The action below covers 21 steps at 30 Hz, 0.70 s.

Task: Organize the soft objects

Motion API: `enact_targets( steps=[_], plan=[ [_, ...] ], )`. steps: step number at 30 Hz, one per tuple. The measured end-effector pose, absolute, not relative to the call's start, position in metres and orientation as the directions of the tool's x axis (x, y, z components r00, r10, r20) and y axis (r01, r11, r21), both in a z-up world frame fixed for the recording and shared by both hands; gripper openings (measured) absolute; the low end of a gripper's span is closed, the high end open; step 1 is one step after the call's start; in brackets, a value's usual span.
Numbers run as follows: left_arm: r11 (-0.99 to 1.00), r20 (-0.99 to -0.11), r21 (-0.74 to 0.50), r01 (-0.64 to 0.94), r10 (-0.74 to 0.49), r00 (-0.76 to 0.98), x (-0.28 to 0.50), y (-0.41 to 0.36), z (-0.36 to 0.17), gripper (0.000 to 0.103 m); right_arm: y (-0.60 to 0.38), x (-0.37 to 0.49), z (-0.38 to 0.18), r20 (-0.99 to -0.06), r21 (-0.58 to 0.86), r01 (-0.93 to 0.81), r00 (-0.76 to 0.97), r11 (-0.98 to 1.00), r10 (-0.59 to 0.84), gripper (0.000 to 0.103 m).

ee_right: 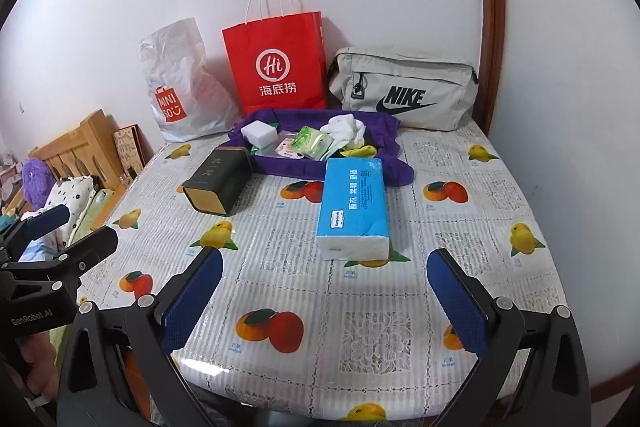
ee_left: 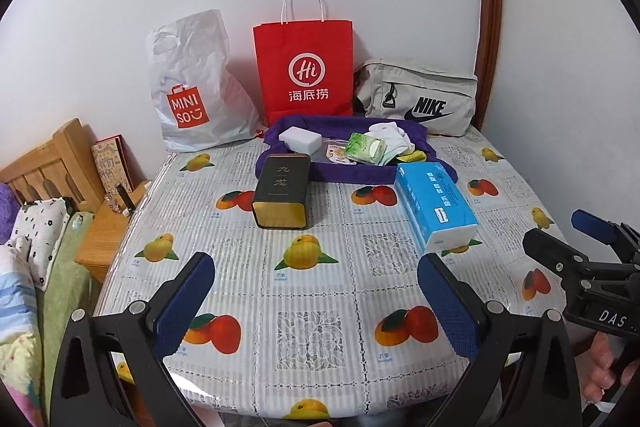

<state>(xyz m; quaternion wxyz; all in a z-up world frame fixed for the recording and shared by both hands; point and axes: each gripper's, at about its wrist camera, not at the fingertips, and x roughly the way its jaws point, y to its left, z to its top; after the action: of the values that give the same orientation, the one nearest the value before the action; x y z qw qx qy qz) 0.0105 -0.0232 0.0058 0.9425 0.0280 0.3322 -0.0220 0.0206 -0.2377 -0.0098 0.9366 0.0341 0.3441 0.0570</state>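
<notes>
A blue tissue pack (ee_left: 436, 209) (ee_right: 354, 207) lies on the fruit-print table, in front of a purple cloth (ee_left: 344, 173) (ee_right: 384, 135). The cloth holds a white block (ee_left: 300, 139) (ee_right: 260, 133), a green wipes pack (ee_left: 366, 149) (ee_right: 312, 143) and white socks (ee_left: 390, 131) (ee_right: 346, 129). A dark tin (ee_left: 282, 193) (ee_right: 220, 183) lies left of the tissues. My left gripper (ee_left: 316, 267) is open and empty over the near table. My right gripper (ee_right: 324, 263) is open and empty, just short of the tissue pack; it also shows in the left wrist view (ee_left: 560, 231).
A white Miniso bag (ee_left: 192, 87), a red paper bag (ee_left: 306, 67) and a grey Nike bag (ee_left: 420, 99) stand along the wall at the back. A wooden bed frame and nightstand (ee_left: 104, 227) with bedding lie to the left. A wooden door frame (ee_left: 488, 7) rises at the right.
</notes>
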Motion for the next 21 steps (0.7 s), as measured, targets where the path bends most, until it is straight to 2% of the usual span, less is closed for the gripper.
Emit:
enact_targets(
  steps=[21],
  plan=[
    [0.997, -0.627, 0.029, 0.070, -0.037, 0.779, 0.000, -0.024, 0.003, 0.102, -0.238, 0.002, -0.012, -0.641, 0.073, -0.066, 0.761, 0.995, 0.098, 0.101]
  ],
)
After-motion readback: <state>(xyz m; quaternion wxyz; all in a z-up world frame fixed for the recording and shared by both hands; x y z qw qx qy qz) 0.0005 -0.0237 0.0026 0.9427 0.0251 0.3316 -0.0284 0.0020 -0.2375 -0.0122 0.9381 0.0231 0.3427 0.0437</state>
